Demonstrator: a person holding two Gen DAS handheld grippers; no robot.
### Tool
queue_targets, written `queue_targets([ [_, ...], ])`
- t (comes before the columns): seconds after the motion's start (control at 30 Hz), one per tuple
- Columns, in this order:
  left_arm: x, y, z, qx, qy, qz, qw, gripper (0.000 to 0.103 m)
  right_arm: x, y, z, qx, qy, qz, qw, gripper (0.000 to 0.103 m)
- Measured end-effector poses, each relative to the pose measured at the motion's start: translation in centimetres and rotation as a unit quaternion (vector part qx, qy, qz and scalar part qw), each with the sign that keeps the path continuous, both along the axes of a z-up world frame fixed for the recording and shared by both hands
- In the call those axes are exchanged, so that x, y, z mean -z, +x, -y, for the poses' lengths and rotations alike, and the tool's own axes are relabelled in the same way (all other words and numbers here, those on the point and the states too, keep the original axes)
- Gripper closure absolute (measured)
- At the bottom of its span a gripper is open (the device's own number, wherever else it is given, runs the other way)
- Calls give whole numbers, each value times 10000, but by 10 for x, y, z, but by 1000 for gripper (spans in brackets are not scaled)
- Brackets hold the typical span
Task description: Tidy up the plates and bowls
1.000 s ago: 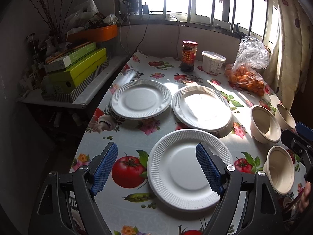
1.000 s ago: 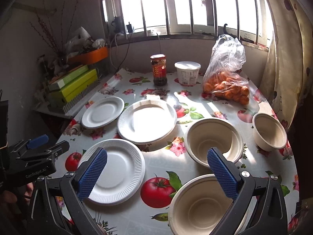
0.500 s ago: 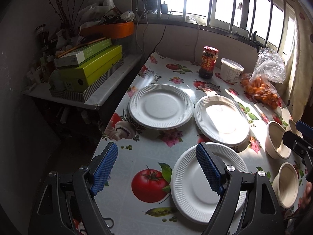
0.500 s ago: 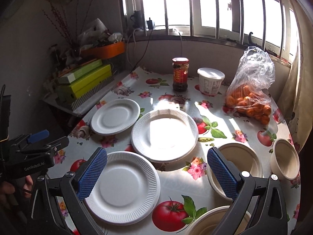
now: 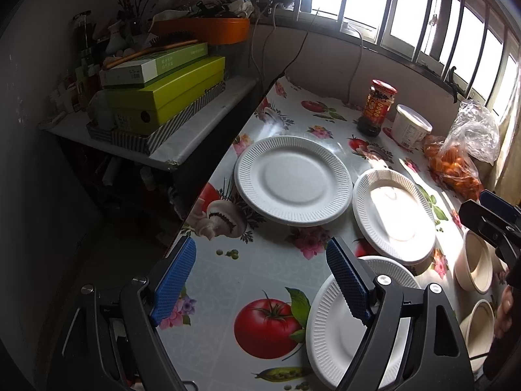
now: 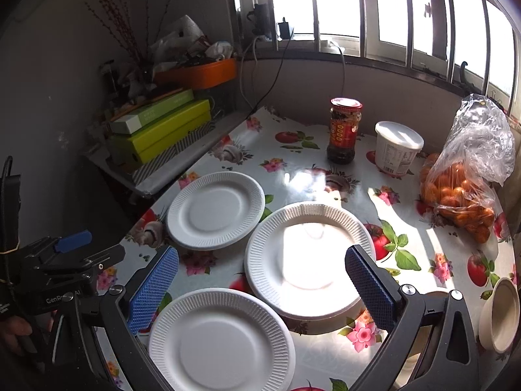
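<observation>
Both grippers, left and right, hung spread and empty. Three plates lay in front of the jar, bowls to their right.

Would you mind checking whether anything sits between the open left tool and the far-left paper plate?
Nothing visible does. Only bare tablecloth lies between the left tool and the far-left plate; the other two plates lie off to the right.
</observation>
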State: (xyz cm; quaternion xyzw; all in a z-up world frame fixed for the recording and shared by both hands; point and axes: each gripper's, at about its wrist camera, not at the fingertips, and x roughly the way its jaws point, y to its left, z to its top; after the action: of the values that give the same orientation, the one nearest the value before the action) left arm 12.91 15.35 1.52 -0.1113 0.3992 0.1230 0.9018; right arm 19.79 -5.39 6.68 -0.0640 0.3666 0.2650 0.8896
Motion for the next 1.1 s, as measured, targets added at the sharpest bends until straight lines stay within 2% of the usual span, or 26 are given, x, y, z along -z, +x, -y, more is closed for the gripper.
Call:
queue_targets([
  [0.2, 4, 21, -19, -114, -117, -31, 9999, 20, 2, 38, -21, -329, -295, 151, 9989, 0],
  [0.37, 12, 38, -38, -246, -307, -197, 9990, 20, 14, 73, -30, -395, -411, -100, 9983, 0],
  [0.53, 21, 49, -52, -385, -458, -300, 9978, 20, 27, 101, -33, -272, -287, -391, 9985, 0],
  [0.63, 26, 54, -57, -447, -491, -340, 9972, 20, 31, 113, -40, -260, -282, -418, 9984, 0],
  [0.97, 46, 77, -70, -586, -707, -609, 9939, 20, 49, 154, -72, -670, -698, -499, 9941, 0],
  [1.1, 54, 85, -72, -583, -893, -651, 9922, 20, 63, 172, -80, -817, -731, -852, 9903, 4],
])
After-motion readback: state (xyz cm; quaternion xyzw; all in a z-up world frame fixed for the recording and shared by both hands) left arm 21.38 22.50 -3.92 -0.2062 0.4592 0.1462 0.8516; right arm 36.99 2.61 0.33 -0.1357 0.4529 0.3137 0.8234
